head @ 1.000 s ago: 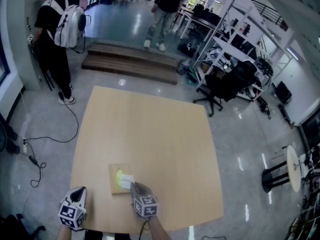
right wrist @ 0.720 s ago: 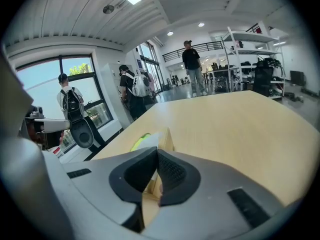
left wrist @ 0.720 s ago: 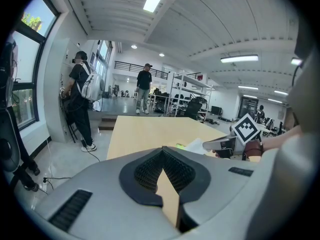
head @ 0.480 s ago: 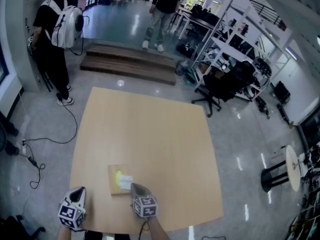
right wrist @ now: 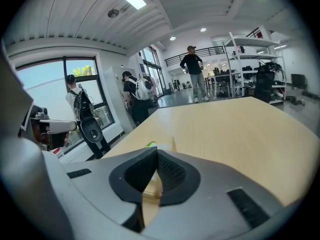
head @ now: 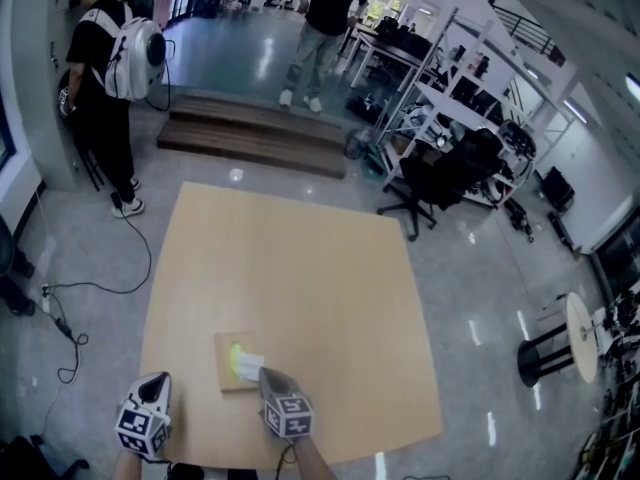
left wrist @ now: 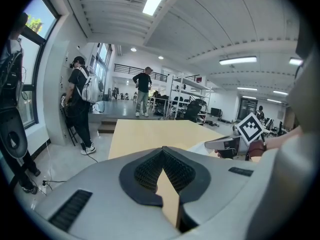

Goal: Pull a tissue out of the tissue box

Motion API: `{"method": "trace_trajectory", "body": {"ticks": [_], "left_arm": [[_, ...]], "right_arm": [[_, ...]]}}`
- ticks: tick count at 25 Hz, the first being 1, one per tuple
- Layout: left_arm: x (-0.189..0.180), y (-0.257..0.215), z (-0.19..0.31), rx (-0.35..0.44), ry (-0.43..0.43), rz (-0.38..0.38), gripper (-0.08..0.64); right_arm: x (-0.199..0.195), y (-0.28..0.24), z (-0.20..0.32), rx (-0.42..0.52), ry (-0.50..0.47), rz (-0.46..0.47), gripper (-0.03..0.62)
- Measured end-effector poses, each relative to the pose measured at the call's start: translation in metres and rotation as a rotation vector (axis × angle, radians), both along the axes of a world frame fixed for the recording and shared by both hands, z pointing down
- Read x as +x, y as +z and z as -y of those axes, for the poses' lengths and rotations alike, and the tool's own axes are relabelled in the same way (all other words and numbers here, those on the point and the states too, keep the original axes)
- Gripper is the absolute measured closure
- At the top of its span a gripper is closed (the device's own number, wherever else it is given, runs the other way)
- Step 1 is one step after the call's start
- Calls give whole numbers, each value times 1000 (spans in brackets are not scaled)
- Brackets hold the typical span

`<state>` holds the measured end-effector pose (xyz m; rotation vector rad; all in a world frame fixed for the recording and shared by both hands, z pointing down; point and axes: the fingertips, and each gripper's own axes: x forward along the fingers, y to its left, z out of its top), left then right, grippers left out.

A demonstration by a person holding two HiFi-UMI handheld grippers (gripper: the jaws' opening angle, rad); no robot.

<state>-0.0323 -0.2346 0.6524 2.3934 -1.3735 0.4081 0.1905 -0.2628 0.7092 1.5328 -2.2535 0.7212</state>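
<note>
A flat brown tissue box (head: 226, 353) with a yellow-green opening lies near the front of the wooden table (head: 300, 268). A white tissue (head: 250, 360) sticks out of it. My right gripper (head: 266, 373) reaches the tissue from the front and is shut on it; in the right gripper view its jaws (right wrist: 157, 153) meet just before the box (right wrist: 172, 145). My left gripper (head: 160, 382) hangs at the table's front left corner, apart from the box. In the left gripper view, that gripper (left wrist: 163, 151) is shut with nothing in it.
A person with a white backpack (head: 115, 63) stands on the floor to the far left. Another person (head: 320, 18) stands at the back. A wooden step (head: 250, 133), an office chair (head: 450, 173), shelving and a stool (head: 560, 348) surround the table. A cable (head: 100, 278) lies on the floor.
Both grippers have stayed where they were, the right one's tip at the tissue. The head view has shifted slightly, and the person at the back has moved a little.
</note>
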Motion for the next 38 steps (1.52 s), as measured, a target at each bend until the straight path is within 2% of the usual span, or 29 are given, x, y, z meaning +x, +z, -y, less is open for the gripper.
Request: {"method": "trace_trajectory", "body": {"ticks": [6, 15, 21, 27, 38], "left_arm": [[-5, -9, -4, 22, 6, -4, 552], [-6, -31, -1, 80, 17, -13, 552], [12, -63, 11, 146, 42, -24, 552], [30, -83, 5, 201, 79, -37, 552], [40, -114, -21, 259, 157, -73, 552]], "right_arm": [[-6, -16, -6, 35, 8, -4, 591], [-2, -58, -6, 136, 53, 2, 591], [12, -105, -5, 230, 95, 2, 591], [25, -147, -29, 311, 136, -4, 591], [24, -175, -85, 367, 204, -25, 591]]}}
